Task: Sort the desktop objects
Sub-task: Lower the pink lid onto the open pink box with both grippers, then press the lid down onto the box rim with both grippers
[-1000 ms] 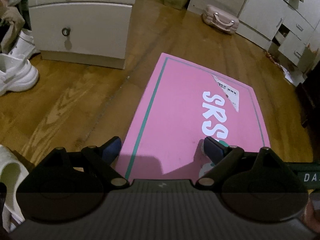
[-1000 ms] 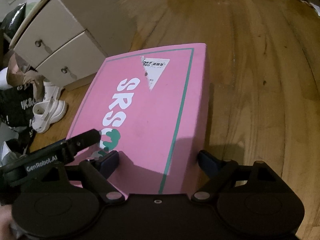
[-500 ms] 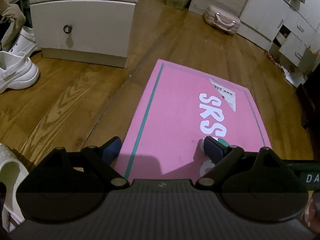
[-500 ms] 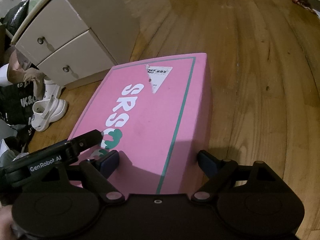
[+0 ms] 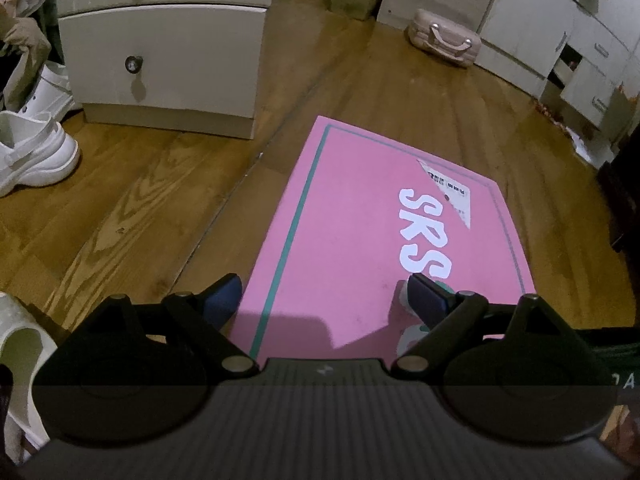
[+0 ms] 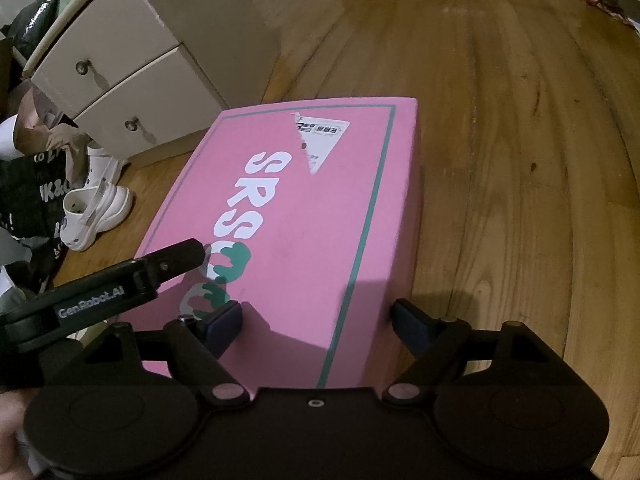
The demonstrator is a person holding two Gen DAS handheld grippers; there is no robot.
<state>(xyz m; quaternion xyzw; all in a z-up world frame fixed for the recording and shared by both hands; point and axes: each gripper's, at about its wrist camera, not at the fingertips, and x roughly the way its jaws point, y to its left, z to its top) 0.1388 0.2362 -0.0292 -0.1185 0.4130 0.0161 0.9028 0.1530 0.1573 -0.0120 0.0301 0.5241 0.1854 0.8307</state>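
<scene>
A pink box [image 5: 360, 232] lies flat on the wooden floor [image 5: 120, 208] with its lid shut, so nothing of what it holds can be seen. The lid carries white letters, a thin green border line and a torn white label [image 5: 448, 192] near its far end.

The left gripper [image 5: 324, 292] straddles the box's near left corner with its jaws spread wide: one finger sits off the left edge over the floor, the other over the lid by the lettering. Whether either pad touches the cardboard is not clear.

The right gripper [image 6: 316, 320] straddles the near right corner (its jaws have just been closing), with the box edge between them: one finger over the lid, the other beside the box's right wall, not visibly pressing it.

Beyond the box stands a cream drawer cabinet [image 6: 132, 64], both drawers closed. White shoes [image 6: 96, 208] sit near its foot. A small pink case [image 5: 444, 40], closed, rests on the floor farther back.
</scene>
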